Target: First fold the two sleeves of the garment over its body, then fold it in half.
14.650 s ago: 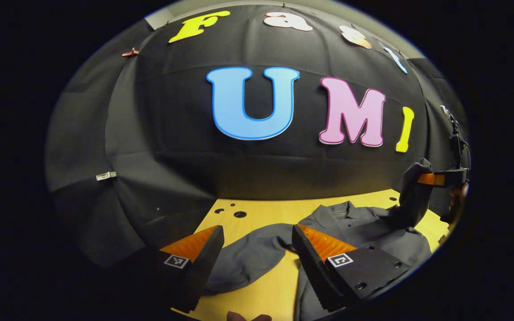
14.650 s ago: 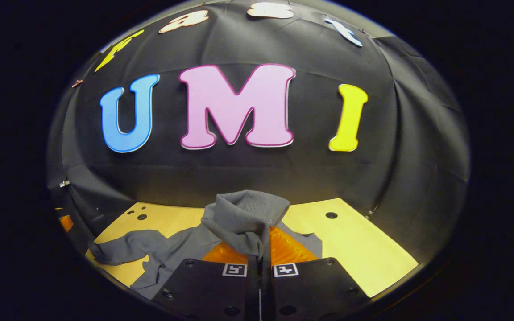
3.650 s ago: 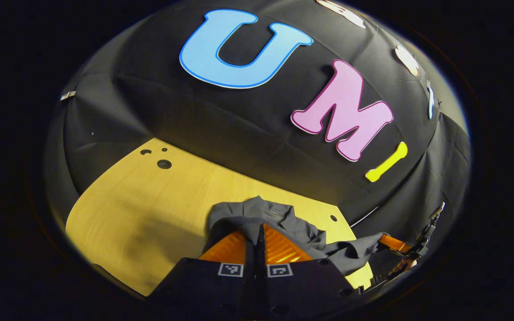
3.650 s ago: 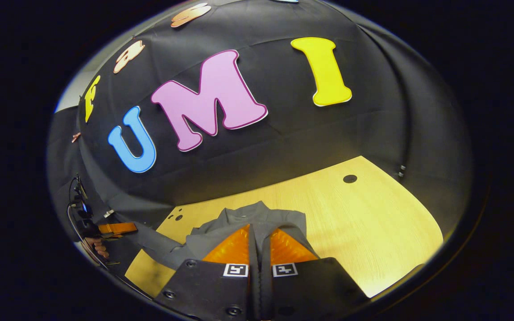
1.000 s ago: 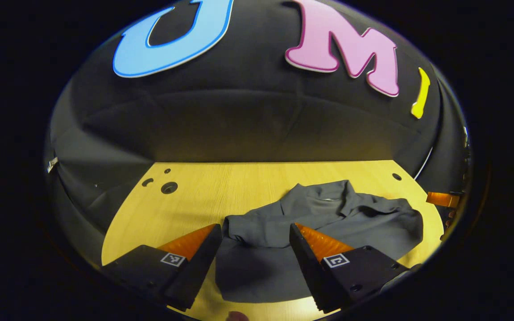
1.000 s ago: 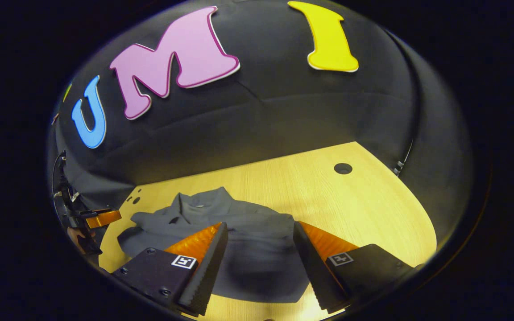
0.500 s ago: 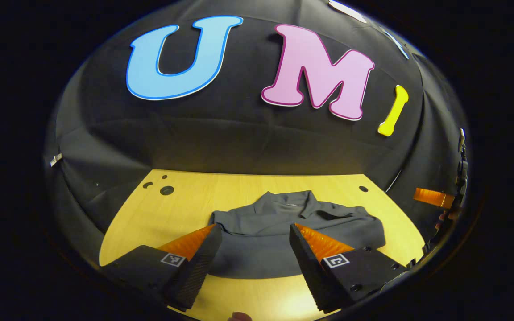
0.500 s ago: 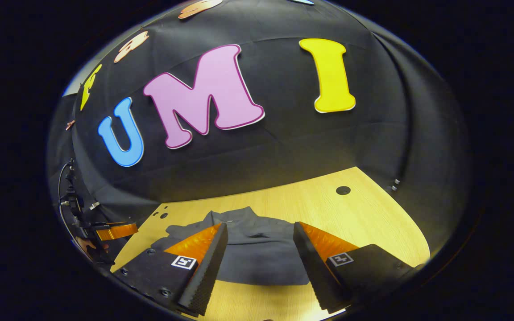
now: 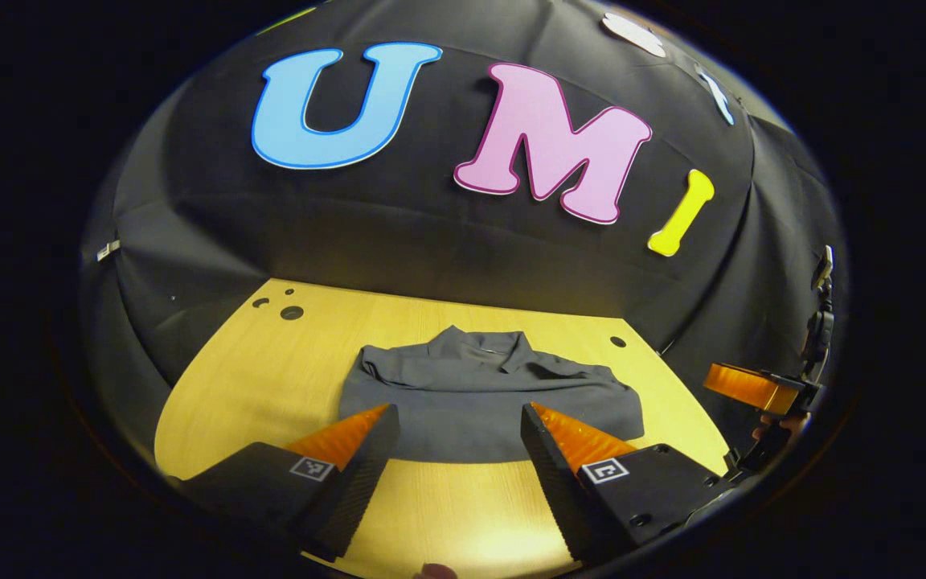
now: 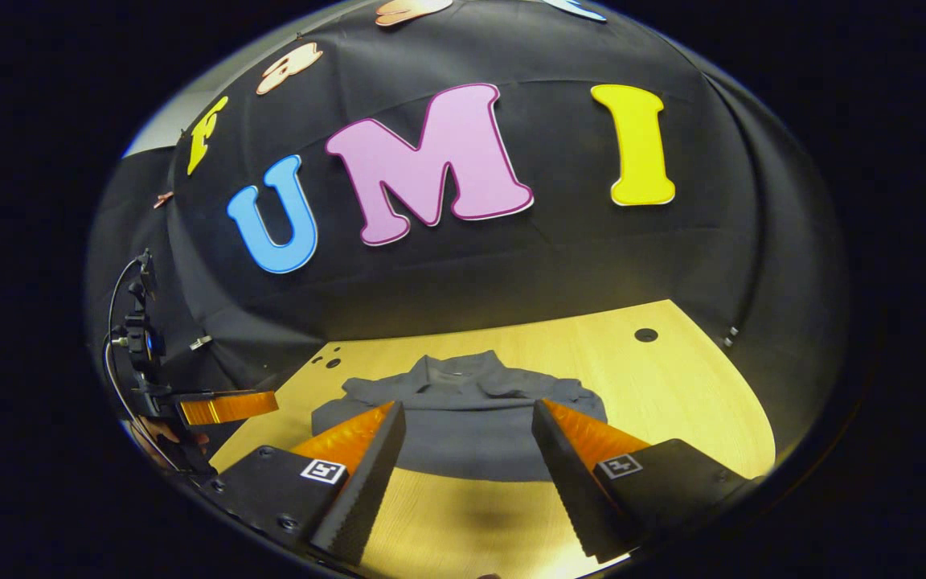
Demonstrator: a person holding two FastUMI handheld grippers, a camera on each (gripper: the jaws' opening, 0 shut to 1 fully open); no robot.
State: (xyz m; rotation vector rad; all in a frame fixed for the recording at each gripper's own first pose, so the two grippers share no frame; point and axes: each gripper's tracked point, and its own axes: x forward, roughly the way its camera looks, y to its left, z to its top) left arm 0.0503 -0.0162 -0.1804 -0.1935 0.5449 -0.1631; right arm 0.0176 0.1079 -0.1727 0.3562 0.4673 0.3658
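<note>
1. Booth: black cloth wall behind; pale wood table with a few round holes toward its back corners.
2. Garment: dark grey, collared, lying mid-table as a compact rectangle, collar toward the wall. No sleeve sticks out from the outline and the near edge reads as a straight fold, so both steps appear done; judged finished or nearly so.
3. Handling, judged: soft, light, limp fabric. It will sag and drag if lifted by one point, and the stacked layers may slip apart. Any tidying is best taken at the two near corners of the fold, pinching all layers together, low to the table.
4. Left gripper: fingers spread wide, holding nothing, hovering above the bare table just short of the garment's near edge, apart from the cloth. It is also seen at the edge of the right gripper view, held by a hand.
5. Right gripper: fingers likewise wide, empty, above the table before the garment, not touching it. It appears far to the side in the left gripper view.
</note>
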